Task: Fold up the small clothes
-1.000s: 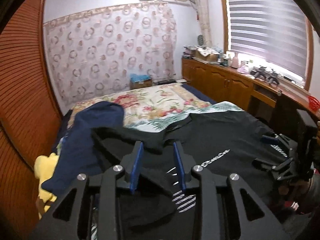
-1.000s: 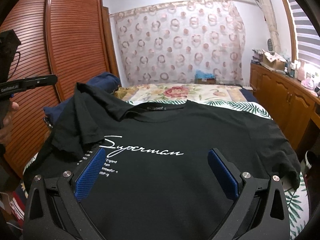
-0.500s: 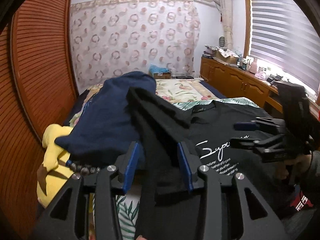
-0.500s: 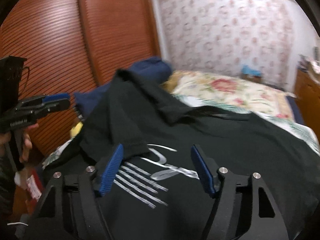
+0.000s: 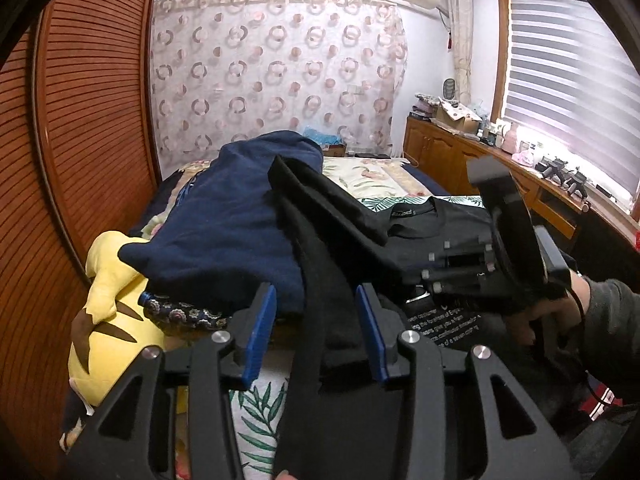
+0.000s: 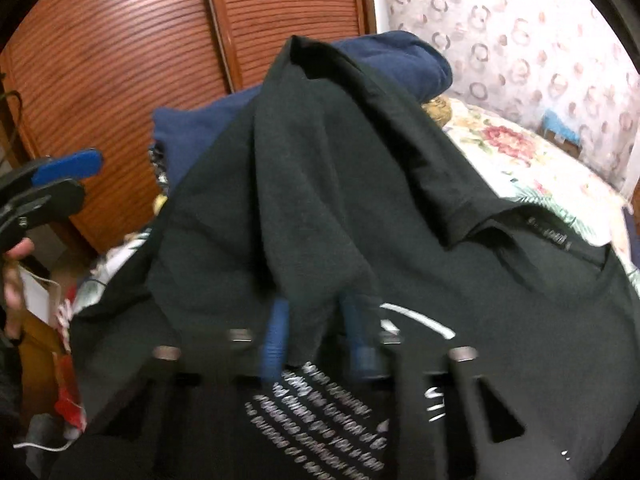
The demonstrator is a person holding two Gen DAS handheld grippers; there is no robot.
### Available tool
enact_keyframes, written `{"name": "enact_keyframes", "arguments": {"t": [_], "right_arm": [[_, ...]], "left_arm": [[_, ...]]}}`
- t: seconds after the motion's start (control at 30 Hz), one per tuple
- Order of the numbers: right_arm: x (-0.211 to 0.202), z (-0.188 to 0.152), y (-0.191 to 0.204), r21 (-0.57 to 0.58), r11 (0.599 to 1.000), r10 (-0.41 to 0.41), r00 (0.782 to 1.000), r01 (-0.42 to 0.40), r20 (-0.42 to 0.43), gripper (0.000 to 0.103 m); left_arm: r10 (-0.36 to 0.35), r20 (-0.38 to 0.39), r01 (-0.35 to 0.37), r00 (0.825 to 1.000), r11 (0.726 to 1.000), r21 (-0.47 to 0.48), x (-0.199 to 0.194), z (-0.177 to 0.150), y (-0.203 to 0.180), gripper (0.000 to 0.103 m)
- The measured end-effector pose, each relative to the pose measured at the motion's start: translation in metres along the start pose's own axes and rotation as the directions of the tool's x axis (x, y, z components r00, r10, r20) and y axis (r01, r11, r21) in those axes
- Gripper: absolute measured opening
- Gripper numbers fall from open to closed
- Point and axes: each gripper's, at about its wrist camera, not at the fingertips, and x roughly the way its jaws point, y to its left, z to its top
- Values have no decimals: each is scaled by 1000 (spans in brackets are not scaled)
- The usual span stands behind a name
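Note:
A black T-shirt [image 6: 500, 280] with white lettering lies on the bed, its left side folded over the chest; it also shows in the left wrist view [image 5: 440, 240]. My left gripper [image 5: 316, 324] holds a strip of the shirt's black fabric [image 5: 324, 300] between its blue pads, lifted above the bed. My right gripper [image 6: 316, 344] is closing on the folded sleeve edge [image 6: 304, 300]; motion blur hides the contact. The right gripper also shows at the right of the left wrist view [image 5: 424, 272].
A navy garment [image 5: 240, 216] is heaped at the left on a yellow plush toy [image 5: 108, 320]. A louvred wooden wardrobe [image 6: 160, 60] stands close at the left. The floral bedspread [image 6: 520, 152] stretches beyond. Cabinets [image 5: 448, 152] line the right wall.
The right gripper has swung left to the folded sleeve and narrowed its jaws around it. The left gripper still holds the shirt's side and has turned further left.

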Motion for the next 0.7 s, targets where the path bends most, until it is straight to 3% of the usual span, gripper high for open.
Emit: {"name": "enact_keyframes", "arguments": {"t": [0.27,0.3,0.37,0.4,0.5,0.7], "right_arm": [[-28,25,-51,108,980,-176,981,166,82,8],[-31,27,-57,126,975,-197,977,185,86,12],[-34,32,-69,145,972,-202,974,186,105,49],[-38,33,-72,149,971,-206,972,188,112,52],[-37,36,-88,203,959,-226,966,198,125,52],[-9,32,-115,271,954,-147,988,127,54,51]], "left_arm": [[-24,-2,24,1000,1000,-6,5,-1,-10,41],[-23,-2,23,1000,1000,-8,7,0,-11,41],[-20,-4,20,1000,1000,-18,10,0,-11,41],[-19,-5,19,1000,1000,-21,11,0,-12,41],[-26,-9,25,1000,999,-29,15,-1,-13,41],[-38,-25,37,999,999,-28,22,-8,-17,41]]}}
